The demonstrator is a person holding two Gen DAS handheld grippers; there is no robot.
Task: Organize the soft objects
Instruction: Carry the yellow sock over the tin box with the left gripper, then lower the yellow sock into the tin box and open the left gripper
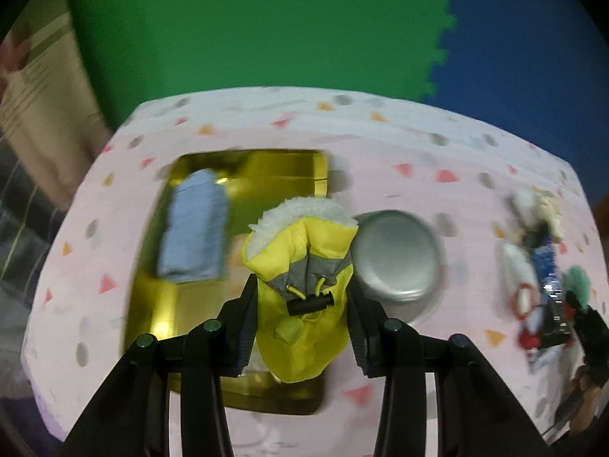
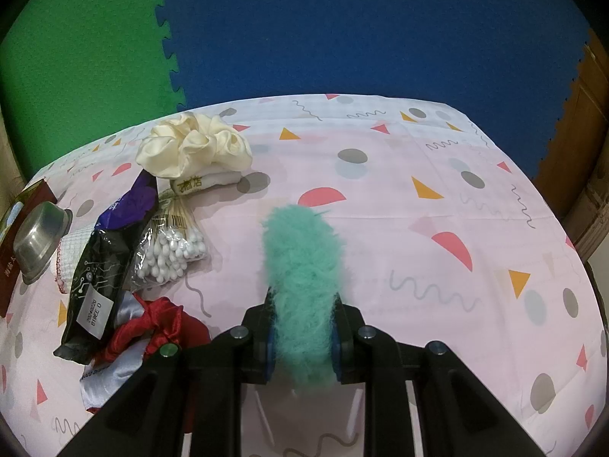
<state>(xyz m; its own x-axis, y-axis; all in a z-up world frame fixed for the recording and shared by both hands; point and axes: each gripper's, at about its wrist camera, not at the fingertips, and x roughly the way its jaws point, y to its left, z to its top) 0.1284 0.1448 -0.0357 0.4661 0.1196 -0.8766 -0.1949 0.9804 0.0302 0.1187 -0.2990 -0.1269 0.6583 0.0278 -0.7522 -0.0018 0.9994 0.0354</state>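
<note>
Partly hidden gold tray point(image 1: 152, 304) behind yellow bootie point(image 1: 300, 304), blurred right-hand clutter point(image 1: 540, 266)

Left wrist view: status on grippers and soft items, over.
Left gripper shut on yellow bootie, above gold tray holding blue cloth. Right gripper shut on teal fluffy item. Steel bowl beside tray.
</note>
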